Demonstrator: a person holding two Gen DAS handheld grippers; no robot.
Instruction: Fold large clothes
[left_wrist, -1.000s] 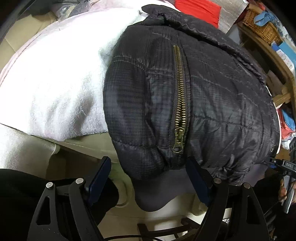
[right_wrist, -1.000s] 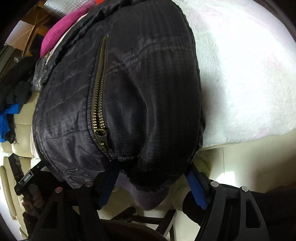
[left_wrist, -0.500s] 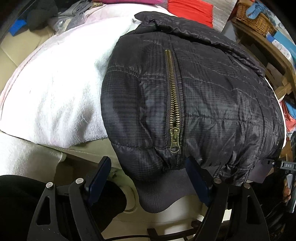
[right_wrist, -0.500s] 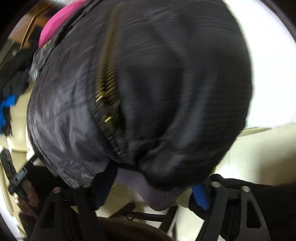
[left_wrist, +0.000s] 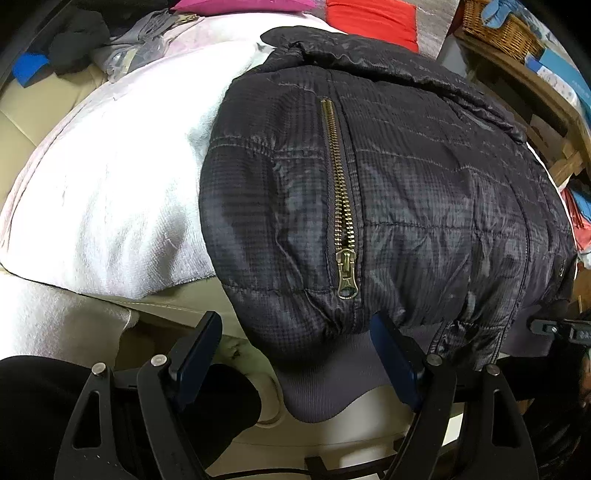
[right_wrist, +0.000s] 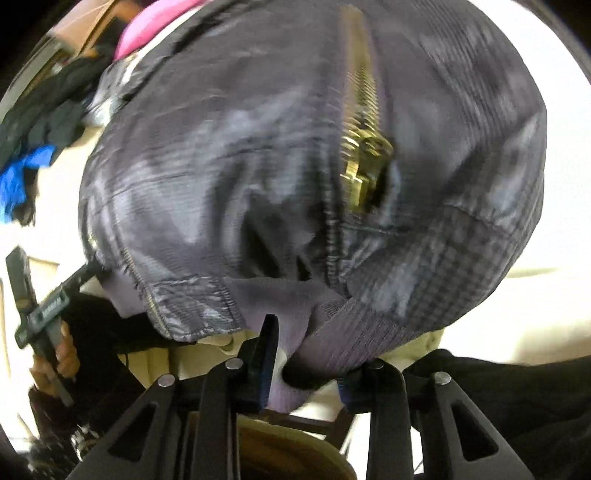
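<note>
Two grippers work at the near hem of a black quilted jacket (left_wrist: 406, 192) that lies on a white fleece blanket (left_wrist: 110, 192). The right gripper (right_wrist: 306, 365), blurred in its own view, has just been closing: a second ago its jaws stood wide either side of the hem, and now they pinch the grey ribbed waistband (right_wrist: 295, 306) at 6 o'clock, the cloth bunched between them. The brass zipper (right_wrist: 362, 147) has slid from 9 o'clock of that view towards 1 o'clock. The left gripper (left_wrist: 295, 354) keeps its jaws spread, the waistband hanging between the blue pads (left_wrist: 391, 354) with a gap on the left side. At 8 o'clock in the right view a hand (right_wrist: 55, 362) grips the left tool's handle.
</note>
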